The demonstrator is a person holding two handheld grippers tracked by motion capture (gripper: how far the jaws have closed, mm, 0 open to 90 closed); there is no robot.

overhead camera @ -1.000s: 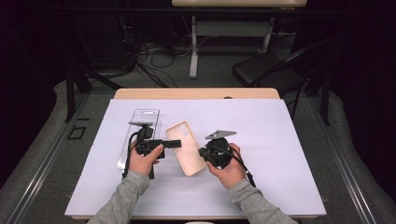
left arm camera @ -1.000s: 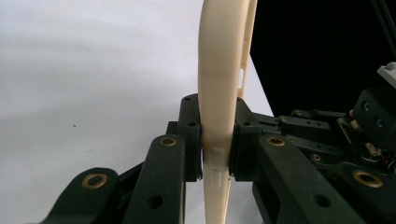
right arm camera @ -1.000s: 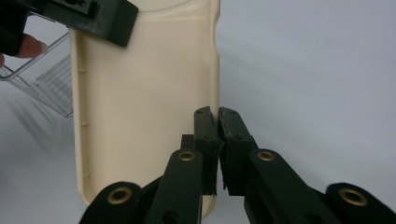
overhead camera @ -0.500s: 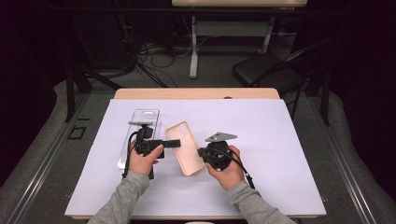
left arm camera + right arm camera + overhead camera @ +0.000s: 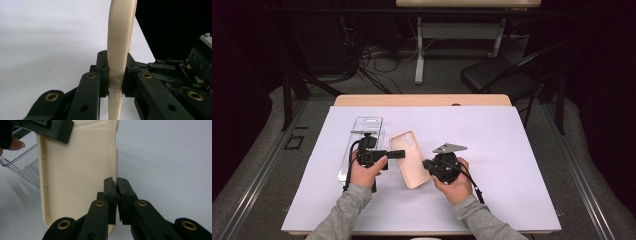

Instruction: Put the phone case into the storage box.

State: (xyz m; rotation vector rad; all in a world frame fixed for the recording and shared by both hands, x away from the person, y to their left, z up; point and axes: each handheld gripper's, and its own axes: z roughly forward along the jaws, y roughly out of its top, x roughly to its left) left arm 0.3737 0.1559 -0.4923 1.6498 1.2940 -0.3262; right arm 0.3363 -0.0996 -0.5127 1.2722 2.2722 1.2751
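phone case [image 5: 121, 37] top cropped, clear box [image 5: 362, 145] partly hidden

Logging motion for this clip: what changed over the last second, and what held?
Little changed. The right gripper and its hand shifted slightly, with the grey three-cornered plate turning a little. Both grippers kept their hold on the beige plastic phone case: the left gripper on its near-left edge, the right on the opposite edge. The clear plastic case stayed flat on the white table cover.
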